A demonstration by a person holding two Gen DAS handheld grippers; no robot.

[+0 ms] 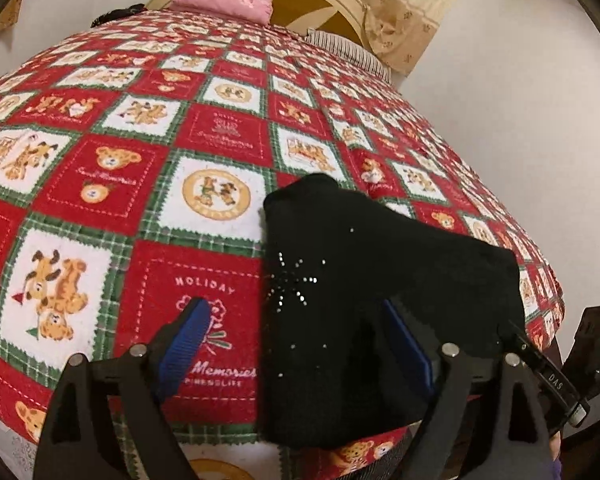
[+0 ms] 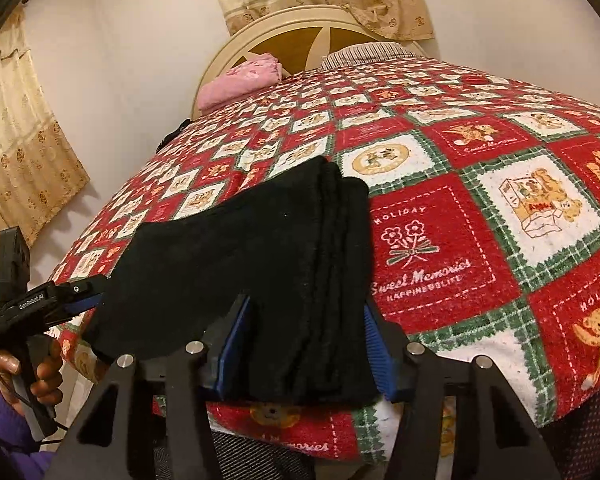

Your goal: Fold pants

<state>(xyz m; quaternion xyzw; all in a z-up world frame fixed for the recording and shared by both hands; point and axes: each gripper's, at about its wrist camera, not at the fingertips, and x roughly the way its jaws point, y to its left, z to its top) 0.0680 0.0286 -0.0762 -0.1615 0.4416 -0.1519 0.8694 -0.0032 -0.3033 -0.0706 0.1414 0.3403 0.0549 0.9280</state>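
Your pants lie black and folded in stacked layers, sparkle dots on one side, near the bed's front edge. Your right tool straddles the layered edge, pads closing in but not clearly pinching; left tool gapes open.

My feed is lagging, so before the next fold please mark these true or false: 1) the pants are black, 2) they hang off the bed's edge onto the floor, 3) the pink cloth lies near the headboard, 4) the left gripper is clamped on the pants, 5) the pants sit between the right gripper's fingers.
1) True: the pants are black.
2) False: they lie folded on the bedspread, near its front edge.
3) True: the pink cloth lies by the headboard.
4) False: the left gripper stands open.
5) True: the folded stack lies between the fingers of the right gripper.
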